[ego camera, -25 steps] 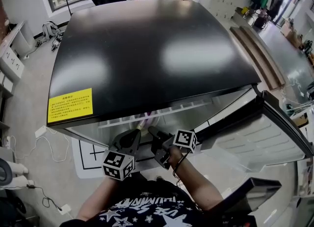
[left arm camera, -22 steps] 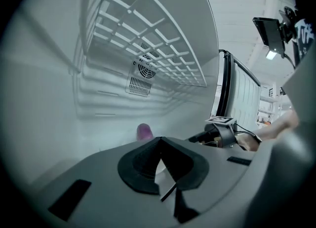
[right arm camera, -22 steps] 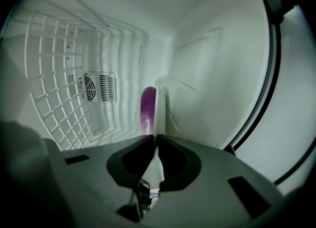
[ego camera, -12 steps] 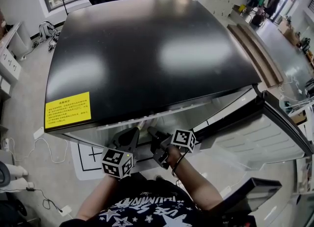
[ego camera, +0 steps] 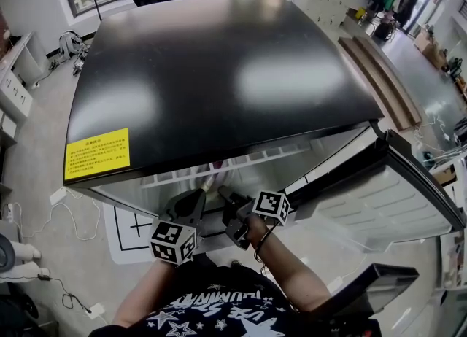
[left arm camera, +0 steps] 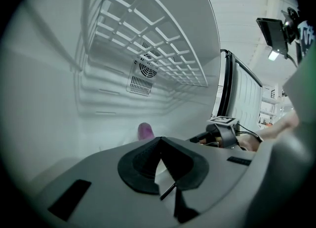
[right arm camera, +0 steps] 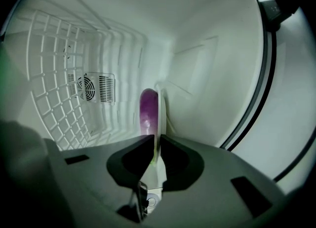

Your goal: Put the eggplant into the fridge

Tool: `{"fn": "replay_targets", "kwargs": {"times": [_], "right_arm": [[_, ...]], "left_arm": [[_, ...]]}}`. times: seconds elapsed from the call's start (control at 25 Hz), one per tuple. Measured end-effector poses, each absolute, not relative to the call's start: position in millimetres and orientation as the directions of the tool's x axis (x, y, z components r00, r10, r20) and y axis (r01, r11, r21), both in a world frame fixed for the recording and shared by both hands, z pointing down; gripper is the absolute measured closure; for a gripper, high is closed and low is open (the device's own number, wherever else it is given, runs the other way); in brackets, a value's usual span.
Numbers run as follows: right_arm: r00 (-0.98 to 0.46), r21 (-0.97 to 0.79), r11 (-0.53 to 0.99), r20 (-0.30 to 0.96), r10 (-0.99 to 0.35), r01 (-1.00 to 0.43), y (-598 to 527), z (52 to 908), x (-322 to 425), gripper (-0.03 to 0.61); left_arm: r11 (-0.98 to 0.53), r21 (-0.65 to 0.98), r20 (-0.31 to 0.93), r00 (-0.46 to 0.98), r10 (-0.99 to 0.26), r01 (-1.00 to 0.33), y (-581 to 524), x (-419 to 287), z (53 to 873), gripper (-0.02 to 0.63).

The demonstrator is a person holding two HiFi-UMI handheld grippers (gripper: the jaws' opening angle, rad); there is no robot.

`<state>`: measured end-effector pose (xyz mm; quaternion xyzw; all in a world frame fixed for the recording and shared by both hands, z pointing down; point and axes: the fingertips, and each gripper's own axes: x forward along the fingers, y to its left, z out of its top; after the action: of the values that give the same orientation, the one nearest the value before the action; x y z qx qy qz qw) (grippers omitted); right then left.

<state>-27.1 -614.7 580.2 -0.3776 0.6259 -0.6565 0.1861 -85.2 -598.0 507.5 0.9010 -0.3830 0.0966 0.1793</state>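
My right gripper (right arm camera: 154, 140) pinches the eggplant (right arm camera: 147, 109) by its near end, the purple body pointing to twelve o'clock, inside the fridge (right arm camera: 207, 74). My left gripper (left arm camera: 159, 142) is closed and empty. What's left, I judge, is to set it down and let go.

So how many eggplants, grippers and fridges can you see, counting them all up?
Eggplant: 1
Grippers: 2 (left gripper, right gripper)
Fridge: 1
Total: 4
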Motion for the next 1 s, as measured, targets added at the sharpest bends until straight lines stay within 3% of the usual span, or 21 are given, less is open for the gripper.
{"fn": "replay_targets", "kwargs": {"times": [1.0], "right_arm": [[-0.703, -0.931, -0.135, 0.345, -0.622, -0.338, -589, 587, -39, 0.520]], "left_arm": [[-0.586, 0.222, 0.317, 0.626, -0.712, -0.779, -570, -90, 502, 0.604]]}}
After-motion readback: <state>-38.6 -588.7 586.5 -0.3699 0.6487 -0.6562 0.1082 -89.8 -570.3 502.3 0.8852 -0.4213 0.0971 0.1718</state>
